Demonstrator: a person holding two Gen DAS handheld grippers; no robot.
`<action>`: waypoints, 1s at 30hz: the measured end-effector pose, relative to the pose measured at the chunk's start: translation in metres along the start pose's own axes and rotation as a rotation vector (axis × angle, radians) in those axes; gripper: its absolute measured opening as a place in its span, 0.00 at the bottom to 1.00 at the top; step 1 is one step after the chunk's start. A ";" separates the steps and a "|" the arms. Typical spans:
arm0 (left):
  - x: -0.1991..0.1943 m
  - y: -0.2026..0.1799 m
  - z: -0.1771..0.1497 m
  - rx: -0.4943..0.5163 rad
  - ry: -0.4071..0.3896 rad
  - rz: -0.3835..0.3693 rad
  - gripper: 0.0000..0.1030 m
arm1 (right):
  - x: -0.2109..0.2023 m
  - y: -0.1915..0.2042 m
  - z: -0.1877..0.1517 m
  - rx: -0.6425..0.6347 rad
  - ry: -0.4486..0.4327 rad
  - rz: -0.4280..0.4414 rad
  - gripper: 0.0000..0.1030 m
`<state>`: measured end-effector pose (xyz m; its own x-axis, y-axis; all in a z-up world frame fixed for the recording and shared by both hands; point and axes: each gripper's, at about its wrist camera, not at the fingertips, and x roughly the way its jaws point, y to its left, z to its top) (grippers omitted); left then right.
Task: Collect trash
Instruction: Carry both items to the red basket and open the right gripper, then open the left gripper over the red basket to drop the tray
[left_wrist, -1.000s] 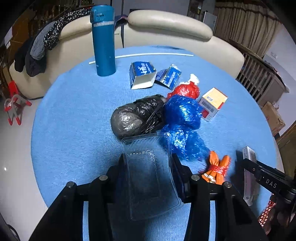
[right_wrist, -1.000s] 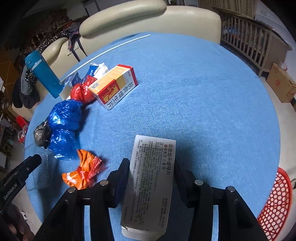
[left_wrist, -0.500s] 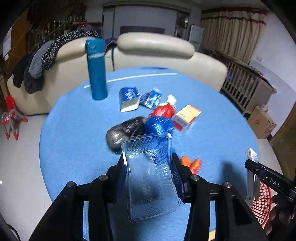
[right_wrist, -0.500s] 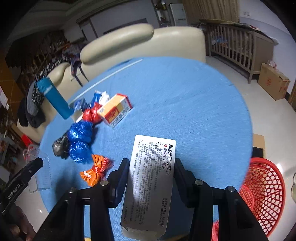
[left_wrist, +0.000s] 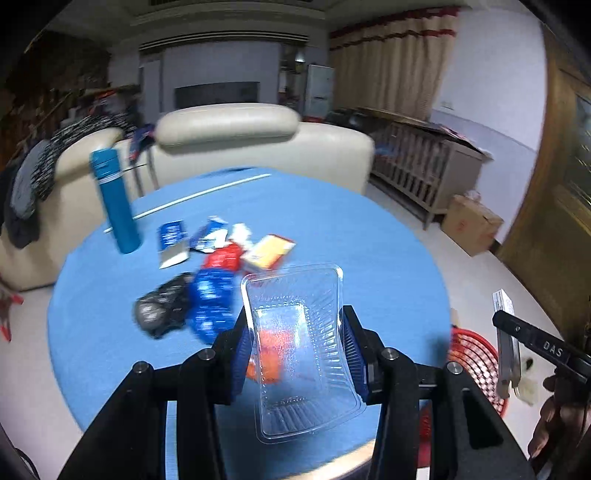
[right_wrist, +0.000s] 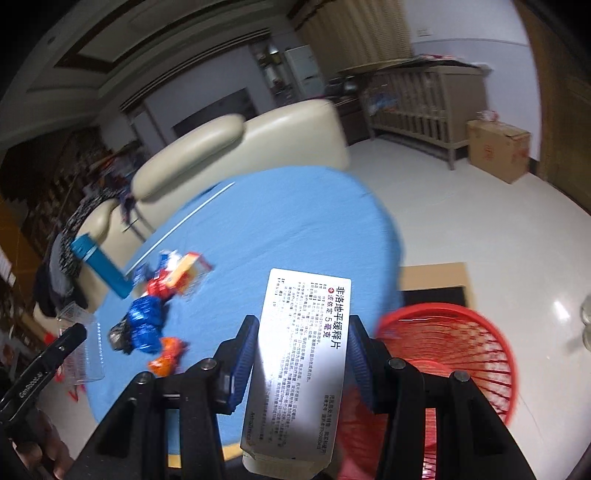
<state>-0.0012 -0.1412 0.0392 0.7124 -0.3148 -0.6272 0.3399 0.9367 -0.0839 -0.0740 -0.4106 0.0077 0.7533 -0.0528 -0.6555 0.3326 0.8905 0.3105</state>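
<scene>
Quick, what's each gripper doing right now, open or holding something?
Left gripper: closed on the clear plastic tray.
Right gripper: closed on the white medicine box.

Two blue bags (left_wrist: 211, 302), one black bag (left_wrist: 162, 310), one red basket (right_wrist: 447, 354), one bottle (left_wrist: 114, 206)

I see a cream sofa (left_wrist: 258, 147) just behind the round blue tabletop (left_wrist: 351, 229), and I take the sofa as my marker. Dark clothes (left_wrist: 33, 184) hang over its left end. To its right a wooden crib (left_wrist: 424, 173) stands by the pale wall, with beige curtains (left_wrist: 391, 62) above and a cardboard box (left_wrist: 472, 225) beyond the crib. The floor (right_wrist: 498, 229) right of the sofa is glossy white, catching ceiling light.
</scene>
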 end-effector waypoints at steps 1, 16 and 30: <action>0.002 -0.011 -0.001 0.020 0.006 -0.020 0.46 | -0.003 -0.012 -0.001 0.014 -0.005 -0.020 0.49; 0.049 -0.174 -0.029 0.288 0.161 -0.291 0.46 | 0.036 -0.139 -0.046 0.186 0.139 -0.166 0.50; 0.093 -0.248 -0.055 0.408 0.297 -0.344 0.63 | 0.030 -0.171 -0.049 0.256 0.114 -0.161 0.76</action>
<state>-0.0532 -0.3939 -0.0405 0.3378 -0.4777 -0.8110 0.7700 0.6358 -0.0538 -0.1362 -0.5426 -0.0990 0.6154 -0.1201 -0.7790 0.5853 0.7316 0.3495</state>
